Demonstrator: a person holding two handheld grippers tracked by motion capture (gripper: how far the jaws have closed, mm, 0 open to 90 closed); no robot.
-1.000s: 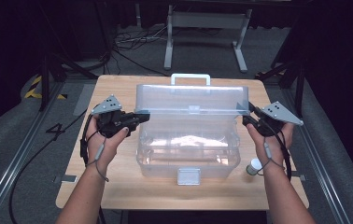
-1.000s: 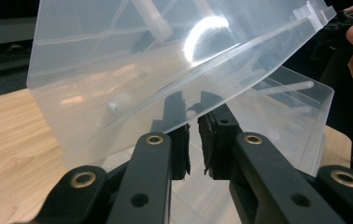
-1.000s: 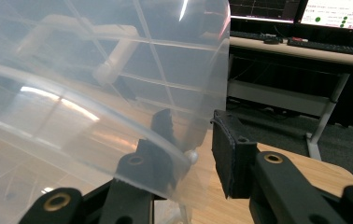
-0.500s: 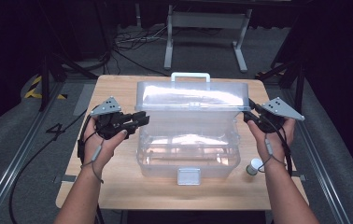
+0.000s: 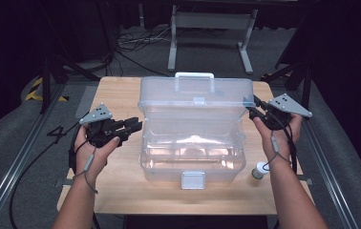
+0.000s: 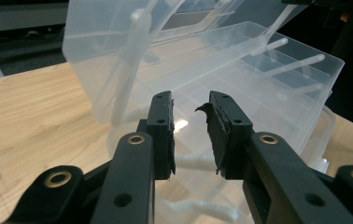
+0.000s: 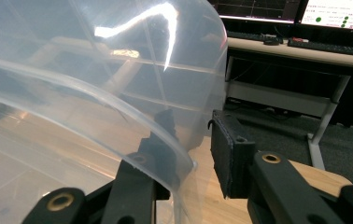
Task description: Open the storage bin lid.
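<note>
Wooden surface [image 5: 121, 191] carries a clear box [image 5: 193, 157], lid [image 5: 195, 98] raised. Left gripper [image 5: 134, 126], just beside the box, has been opening, nothing between. Right gripper [image 5: 254, 109] straddles the lid edge; contact unclear.

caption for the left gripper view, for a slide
Left gripper, jaws just opened and empty, facing the clear plastic box with its raised lid.

This looks like a lab or recording studio rather than anyone's home. A small wooden table [image 5: 121, 191] stands alone on grey carpet [image 5: 21, 143] between metal floor rails [image 5: 16, 162], with black and yellow hazard tape [image 5: 37, 88] on the floor and loose cables [image 5: 131, 43] trailing behind it. Everything around is dark (curtained off, perhaps). Monitors [image 7: 338, 14] glow on a long desk [image 7: 300, 51] at the far side.
</note>
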